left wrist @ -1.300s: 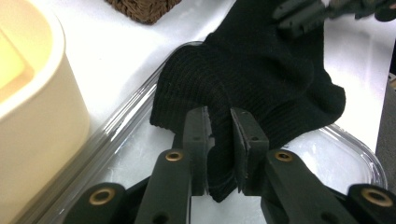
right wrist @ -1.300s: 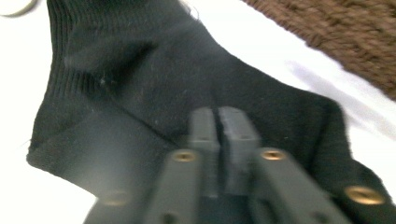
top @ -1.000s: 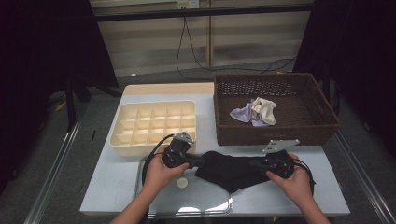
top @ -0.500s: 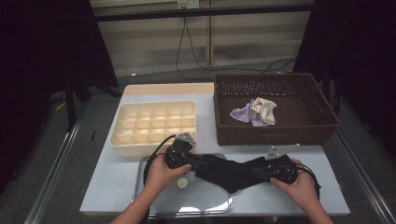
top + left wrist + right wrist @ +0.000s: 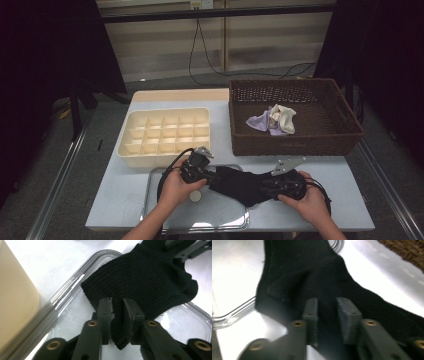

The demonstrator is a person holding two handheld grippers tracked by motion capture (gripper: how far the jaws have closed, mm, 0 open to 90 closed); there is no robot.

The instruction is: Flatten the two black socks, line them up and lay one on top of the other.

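A black sock (image 5: 240,184) lies stretched across the right end of a clear tray (image 5: 165,220) at the table's front. My left gripper (image 5: 212,176) is at its left end. In the left gripper view the jaws (image 5: 117,307) have just been closing and pinch a fold of the sock (image 5: 145,277). My right gripper (image 5: 266,187) rests at the sock's right end. In the right gripper view its jaws (image 5: 327,307) have just been opening and stand slightly apart, with the sock (image 5: 299,272) under and between them.
A beige divided organizer (image 5: 165,132) stands behind the tray at the left. A brown wicker basket (image 5: 345,135) at the back right holds pale and lilac socks (image 5: 272,120). A small white round object (image 5: 195,196) lies in the tray by the left hand.
The sock has drawn from a wide flat shape into a narrower band between the grippers. The right hand has sunk a little and edged inward. The left hand has stayed put.
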